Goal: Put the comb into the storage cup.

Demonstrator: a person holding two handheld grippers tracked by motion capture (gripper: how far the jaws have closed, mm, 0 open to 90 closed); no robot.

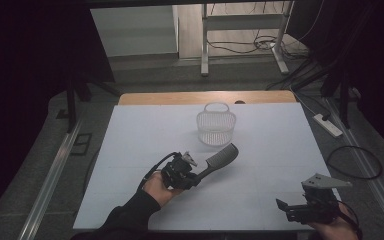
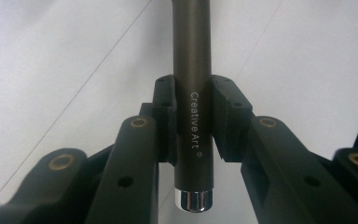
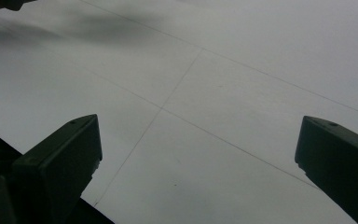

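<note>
A: Left gripper (image 2: 192, 121) is clamped on the comb (image 1: 219, 159) by its handle, near the chrome-capped end; the toothed head points toward the basket (image 1: 216, 127), just short of it.

B: Handling?

A: Probably light, stiff plastic. The smooth round handle could twist or slip, so keeping the hold on the handle, not the teeth, looks best.

B: Right gripper (image 3: 198, 154)?

A: Jaws wide apart, nothing between them, above the table (image 1: 280, 130).

B: Count?

A: One comb, one basket, two grippers.
</note>
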